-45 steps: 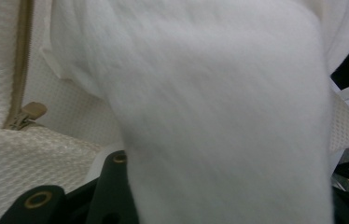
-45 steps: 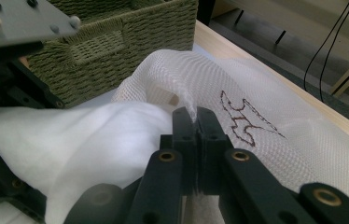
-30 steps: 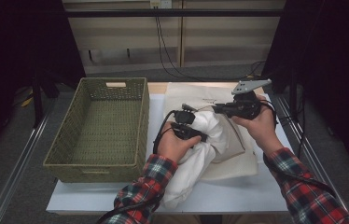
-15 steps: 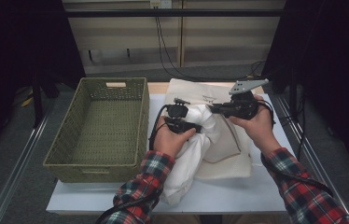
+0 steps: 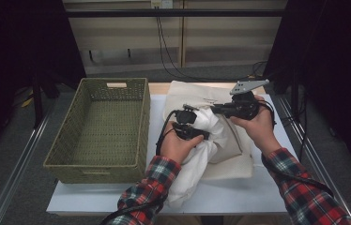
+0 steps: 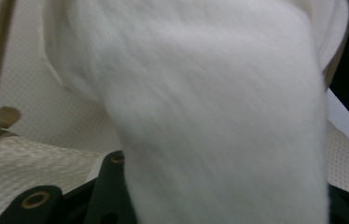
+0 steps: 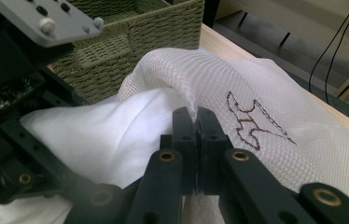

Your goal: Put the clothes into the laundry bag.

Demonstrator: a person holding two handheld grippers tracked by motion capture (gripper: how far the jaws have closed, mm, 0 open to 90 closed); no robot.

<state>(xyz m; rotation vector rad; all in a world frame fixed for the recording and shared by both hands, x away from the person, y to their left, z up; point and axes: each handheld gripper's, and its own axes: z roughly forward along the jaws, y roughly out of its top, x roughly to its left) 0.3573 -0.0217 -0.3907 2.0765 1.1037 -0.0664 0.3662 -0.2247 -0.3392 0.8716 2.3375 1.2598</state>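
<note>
Basket lies left on the table; mesh bag right of it.

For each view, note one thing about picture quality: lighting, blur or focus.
High view: the table and basket are lit, while both sides fall into darkness. Left gripper view: the white cloth sits so close that it is soft and blurred. Right gripper view: the mesh bag is sharp, the near jaws slightly soft, the right gripper pinching its edge.

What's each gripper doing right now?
Left gripper: shut on the soft white cloth.
Right gripper: shut on the white mesh laundry bag at its edge.
</note>
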